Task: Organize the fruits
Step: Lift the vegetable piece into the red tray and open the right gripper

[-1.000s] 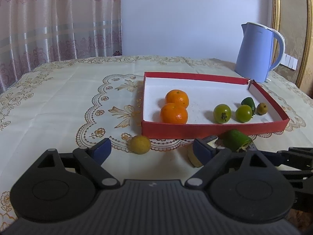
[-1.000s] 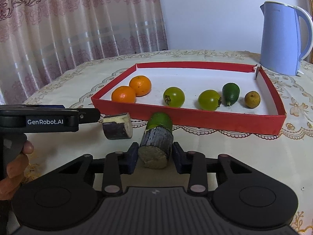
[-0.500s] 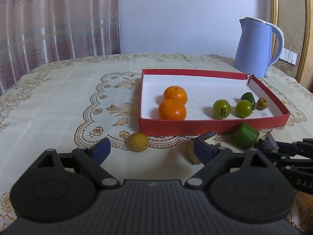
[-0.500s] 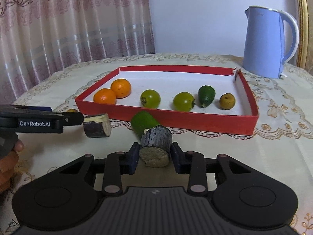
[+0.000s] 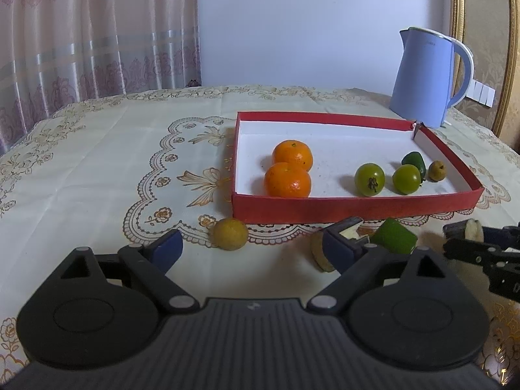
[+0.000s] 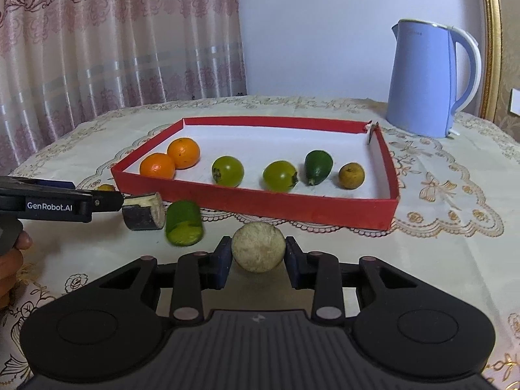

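A red tray (image 5: 357,209) (image 6: 292,206) holds two oranges (image 5: 287,180) (image 6: 170,161), two green tomatoes (image 6: 227,170), a dark green fruit (image 6: 318,165) and a small brown fruit (image 6: 351,175). My right gripper (image 6: 258,255) is shut on a dark cut sugarcane piece (image 6: 258,250), held in front of the tray's near wall. My left gripper (image 5: 256,250) is open; a second sugarcane piece (image 5: 320,252) (image 6: 144,211) lies by its right finger. A cut green piece (image 5: 395,235) (image 6: 183,222) and a small yellow fruit (image 5: 229,234) lie on the tablecloth before the tray.
A blue kettle (image 5: 429,78) (image 6: 429,79) stands behind the tray's far right corner. A lace-patterned tablecloth (image 5: 97,169) covers the table, with curtains behind at left. The right gripper shows at the right edge of the left wrist view (image 5: 481,243).
My right gripper has lifted the sugarcane piece and shifted right, away from the green piece. The left gripper has stayed open and barely moved.
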The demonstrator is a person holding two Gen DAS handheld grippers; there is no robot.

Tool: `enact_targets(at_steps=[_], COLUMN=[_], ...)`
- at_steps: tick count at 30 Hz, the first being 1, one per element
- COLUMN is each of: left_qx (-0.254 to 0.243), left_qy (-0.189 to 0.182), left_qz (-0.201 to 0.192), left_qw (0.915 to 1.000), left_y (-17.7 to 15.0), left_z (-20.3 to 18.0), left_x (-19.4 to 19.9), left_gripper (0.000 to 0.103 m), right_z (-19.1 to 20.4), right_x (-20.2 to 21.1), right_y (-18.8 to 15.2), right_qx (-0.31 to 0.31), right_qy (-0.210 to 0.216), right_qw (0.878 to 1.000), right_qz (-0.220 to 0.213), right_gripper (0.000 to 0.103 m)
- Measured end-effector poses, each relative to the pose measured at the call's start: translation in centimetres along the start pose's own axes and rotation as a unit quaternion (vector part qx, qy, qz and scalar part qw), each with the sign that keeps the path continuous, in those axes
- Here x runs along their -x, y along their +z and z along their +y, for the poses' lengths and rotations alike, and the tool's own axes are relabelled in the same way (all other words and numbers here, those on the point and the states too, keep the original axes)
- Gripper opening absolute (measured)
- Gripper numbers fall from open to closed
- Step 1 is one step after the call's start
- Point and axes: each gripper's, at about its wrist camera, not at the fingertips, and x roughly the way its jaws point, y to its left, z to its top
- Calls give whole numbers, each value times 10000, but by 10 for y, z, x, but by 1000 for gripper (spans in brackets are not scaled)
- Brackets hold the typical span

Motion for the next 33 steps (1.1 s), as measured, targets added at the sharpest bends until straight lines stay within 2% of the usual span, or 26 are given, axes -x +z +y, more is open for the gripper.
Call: enact_targets(at_steps=[8, 22, 28, 33], left_qx=[11, 23, 22, -32], left_qy=[12, 28, 51, 88], left_qz=[10, 20, 48, 162], left_qw=[10000, 10000, 10000, 9998], left_y=[1, 0, 0, 0], left_z=[0, 1, 2, 1], left_x=[-1, -1, -3, -7], left_gripper=[93, 95, 96, 96], right_z=[-9, -19, -14, -9], right_x=[11, 0, -26, -68], right_y=[12, 37, 58, 84], right_qx=[243, 386, 556, 664], right_qy=[-287, -552, -641, -689], right_qw=[9987, 9960, 9943, 9942], right_qz=[-334, -591, -643, -499], right_gripper=[33, 33, 33, 33])
